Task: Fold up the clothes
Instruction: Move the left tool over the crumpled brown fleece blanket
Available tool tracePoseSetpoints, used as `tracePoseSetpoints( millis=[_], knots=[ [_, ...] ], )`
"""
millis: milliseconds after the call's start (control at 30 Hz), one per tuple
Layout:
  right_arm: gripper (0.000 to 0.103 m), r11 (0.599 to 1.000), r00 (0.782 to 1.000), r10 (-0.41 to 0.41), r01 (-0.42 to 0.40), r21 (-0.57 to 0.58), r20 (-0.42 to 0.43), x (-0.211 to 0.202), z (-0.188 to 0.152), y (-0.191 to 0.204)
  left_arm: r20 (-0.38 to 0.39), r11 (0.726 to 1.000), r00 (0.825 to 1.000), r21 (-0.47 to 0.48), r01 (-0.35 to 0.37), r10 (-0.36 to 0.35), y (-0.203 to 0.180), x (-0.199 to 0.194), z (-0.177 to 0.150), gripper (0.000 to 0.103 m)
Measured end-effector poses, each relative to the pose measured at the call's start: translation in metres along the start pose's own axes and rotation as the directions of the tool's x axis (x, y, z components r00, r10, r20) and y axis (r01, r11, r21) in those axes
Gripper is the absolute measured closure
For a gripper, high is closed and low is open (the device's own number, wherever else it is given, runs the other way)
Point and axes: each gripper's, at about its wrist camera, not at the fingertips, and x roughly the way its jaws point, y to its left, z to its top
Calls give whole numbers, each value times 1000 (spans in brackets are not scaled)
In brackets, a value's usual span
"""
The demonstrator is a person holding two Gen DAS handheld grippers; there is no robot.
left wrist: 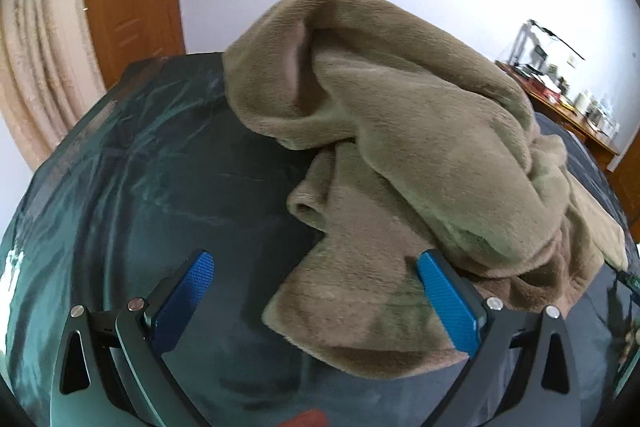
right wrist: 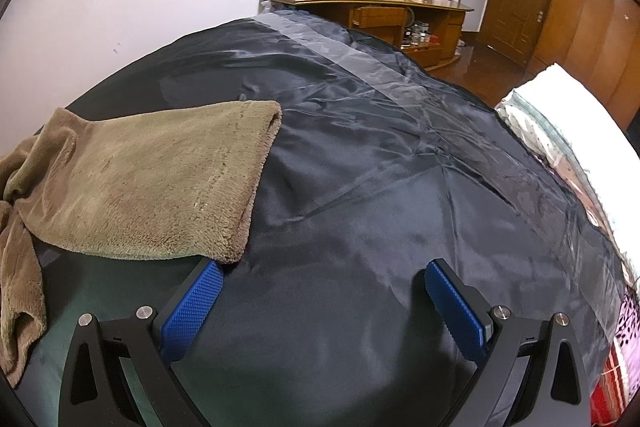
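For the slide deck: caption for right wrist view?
Open right gripper beside a flat brown fleece garment on dark sheet.

Garment (right wrist: pixel 136 187) cut off at left edge; desk clutter (left wrist: pixel 576 99) too small.

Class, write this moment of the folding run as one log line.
stage: pre-grasp | left tongs: open, beside crumpled olive-brown fleece garment | right tongs: open, empty | dark satin sheet: beneath garment

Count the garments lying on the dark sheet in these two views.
1. A single brown fleece garment: bunched up ahead of the open left gripper, with one flat leg or sleeve stretching beside the open right gripper. The heap could hide another.
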Motion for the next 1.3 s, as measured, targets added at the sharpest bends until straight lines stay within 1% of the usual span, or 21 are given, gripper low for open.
tracePoseSetpoints(
  millis=[133,300,467,600,667,733,800,833,867,967,1133,1233,1300],
  knots=[
    [1,1000,1000,-1,1,4,2,-1,-1,-1,-27,998,999,-62,-27,26,17,10,6,0],
    [1,1000,1000,-1,1,4,1,-1,-1,0,-53,991,998,-126,-46,39,40,17,3,0],
    [1,1000,1000,-1,1,4,0,-1,-1,0,-56,989,998,-150,-12,4,50,21,-1,0],
    [1,1000,1000,-1,1,4,0,-1,-1,0,-50,979,996,-189,70,-80,59,21,-2,0],
    [1,1000,1000,-1,1,4,0,-1,-1,0,-38,974,996,-215,72,-82,68,20,-1,0],
    [1,1000,1000,-1,1,4,0,-1,-1,0,-29,974,999,-224,31,-38,74,19,-2,0],
    [1,1000,1000,-1,1,4,0,-1,-1,0,-29,974,999,-220,-51,46,77,20,-2,0],
    [1,1000,1000,-1,1,4,0,-1,-1,0,-34,971,995,-218,-94,89,78,21,-2,0],
    [1,1000,1000,0,0,4,0,-1,-1,0,-41,969,993,-220,-114,108,80,23,-2,0],
    [1,1000,1000,-1,1,4,0,-1,-1,0,-68,965,991,-228,-131,118,84,31,-3,0],
    [1,1000,1000,0,0,4,0,-1,-1,0,-115,969,986,-204,-143,121,83,43,-7,0],
    [1,1000,1000,0,0,4,0,-1,-1,0,-108,970,986,-194,-148,129,83,44,-8,0],
    [1,1000,1000,0,0,4,0,-1,-1,0,-107,970,983,-175,-169,152,80,47,-9,0]
  ],
)
